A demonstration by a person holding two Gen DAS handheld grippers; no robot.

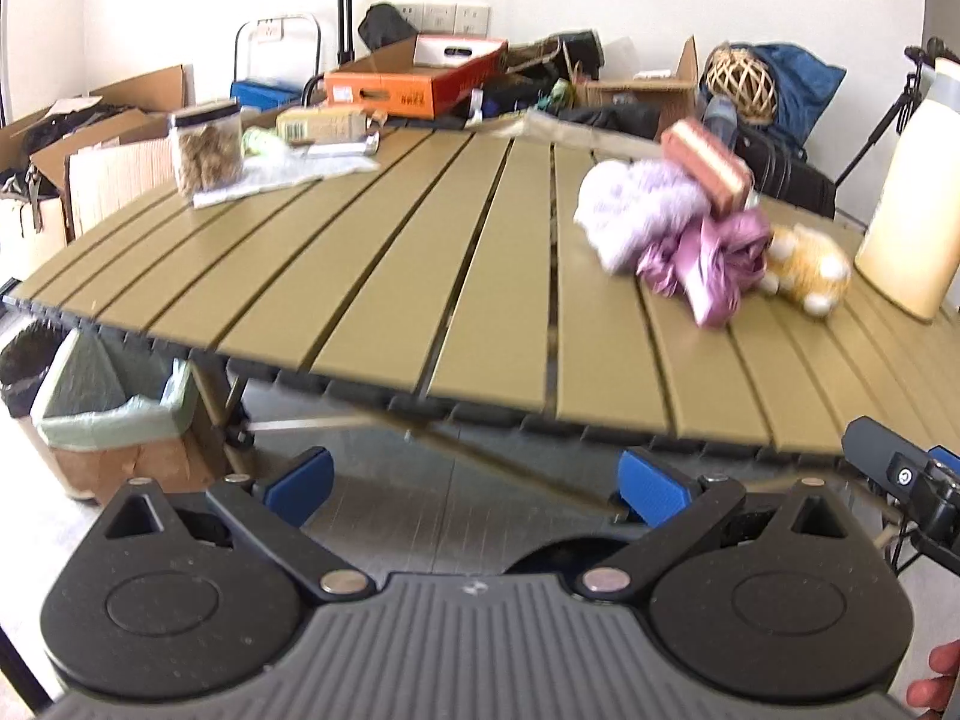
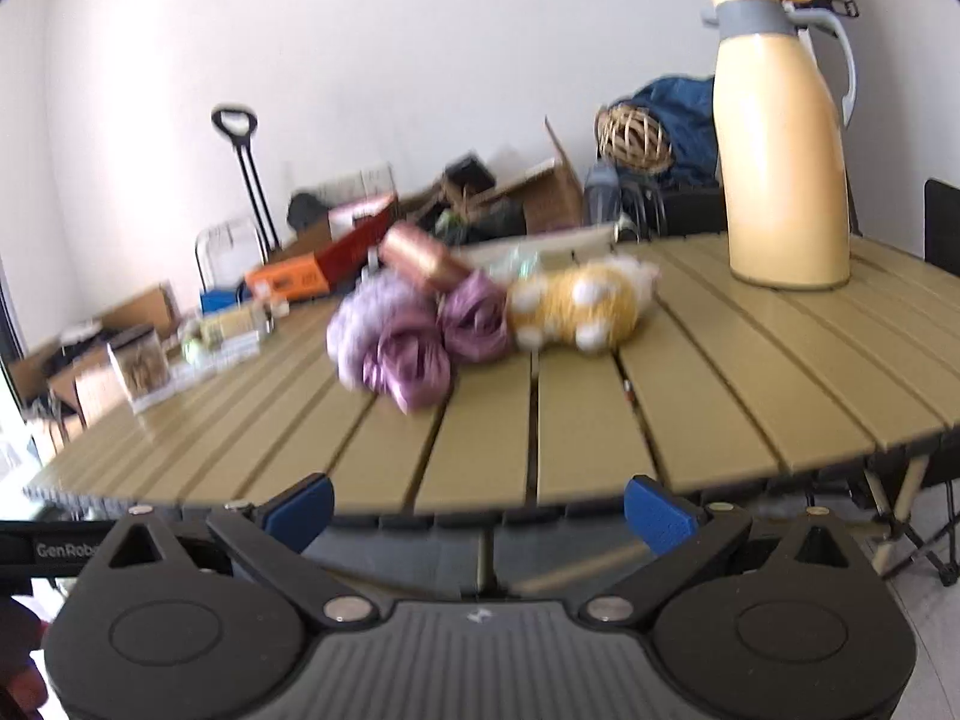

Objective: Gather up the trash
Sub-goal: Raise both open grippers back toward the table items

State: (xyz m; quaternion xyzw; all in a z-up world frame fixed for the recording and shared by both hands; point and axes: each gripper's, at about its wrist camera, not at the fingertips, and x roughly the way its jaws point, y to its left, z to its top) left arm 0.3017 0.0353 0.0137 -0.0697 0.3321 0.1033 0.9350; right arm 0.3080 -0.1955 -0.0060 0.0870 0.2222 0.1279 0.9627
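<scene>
Slatted olive table [image 1: 372, 276] taken as reference. Left gripper [image 1: 474, 489] is held off the near edge of the table, below the tabletop level, its blue-padded fingers [image 1: 300, 483] spread wide with nothing between them. Right gripper [image 2: 480, 513] is likewise off the near edge, fingers [image 2: 657, 519] wide apart and holding nothing. On the table, toward its right half in the left wrist view, lies a crumpled purple wrapper [image 1: 708, 258], touching a pale lilac bundle [image 1: 636, 210]; a pink-brown packet [image 1: 708, 165] rests tilted on top of that heap. Touching the wrapper on its far right side is a yellow and white plush toy [image 1: 810, 270]. A cream thermos jug [image 2: 780, 138] stands upright on the table further right of the toy, apart from it. At the far left part of the table stands a clear container [image 1: 207, 147] with brownish contents, on a pale cloth [image 1: 288, 174]. Beneath the left end of the table, on the floor, sits a box lined with a green bag [image 1: 114, 414]. Cardboard boxes and clutter stand beyond the table's far edge
</scene>
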